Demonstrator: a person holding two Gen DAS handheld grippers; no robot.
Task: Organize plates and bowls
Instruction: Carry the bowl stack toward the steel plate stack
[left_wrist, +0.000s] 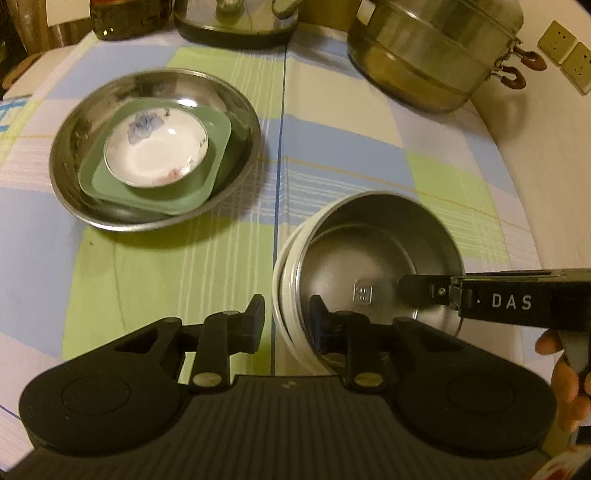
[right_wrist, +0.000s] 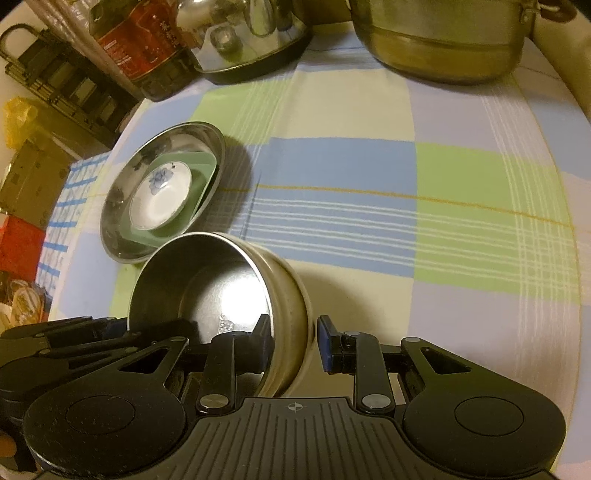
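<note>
A steel bowl (left_wrist: 373, 254) with a white outer wall is tilted on the checked tablecloth. My left gripper (left_wrist: 286, 317) straddles its near rim, one finger inside and one outside, with a gap to the outer finger. My right gripper (right_wrist: 293, 341) straddles the opposite rim (right_wrist: 288, 332) the same way and also shows in the left wrist view (left_wrist: 424, 288). To the left a large steel plate (left_wrist: 74, 173) holds a green square plate (left_wrist: 218, 173) with a small white flowered dish (left_wrist: 159, 151) on top; this stack also shows in the right wrist view (right_wrist: 162, 192).
At the table's back stand a big steel steamer pot (left_wrist: 432, 55), a kettle (left_wrist: 232, 22) and a glass jar (left_wrist: 125, 18). Wall sockets (left_wrist: 565, 51) are at the right. A dark rack (right_wrist: 62, 85) and boxes (right_wrist: 22, 251) lie beyond the table's left edge.
</note>
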